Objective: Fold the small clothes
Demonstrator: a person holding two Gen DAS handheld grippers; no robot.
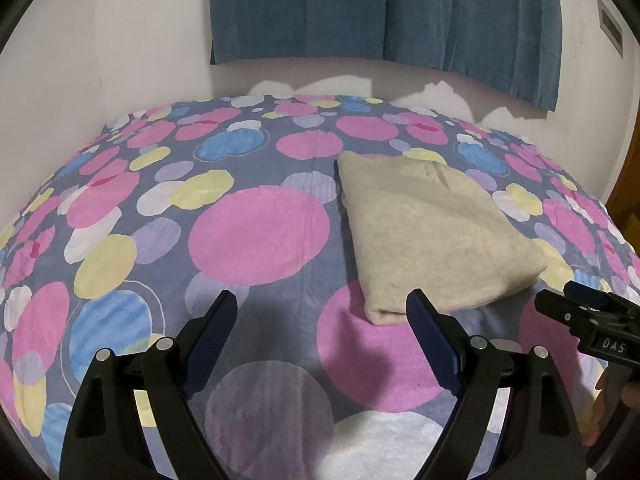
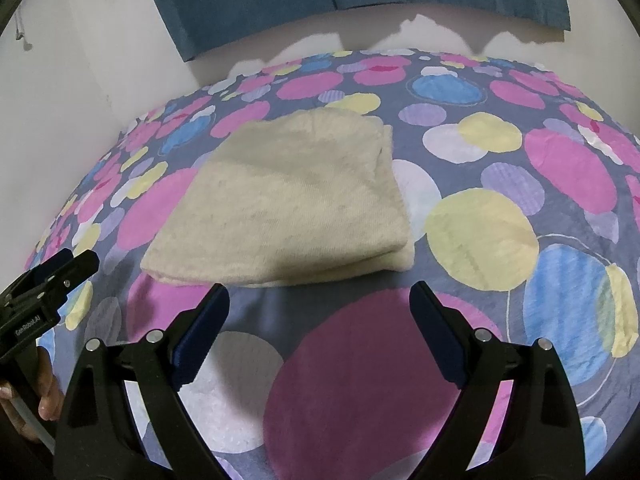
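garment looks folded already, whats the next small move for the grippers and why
Probably draw both back clear of the bed. The beige garment lies as a neat folded stack on the bedspread, and the left gripper and right gripper stand open, short of it, holding nothing.

Both wrist views tilt down, near, sharing the folded garment (image 1: pixel 436 232).

We read "DAS" in pale letters on the black body of the right gripper (image 1: pixel 576 300) at the left view's edge. In the right view, "GenRobot.AI" runs along the left gripper (image 2: pixel 68 264), white on black.
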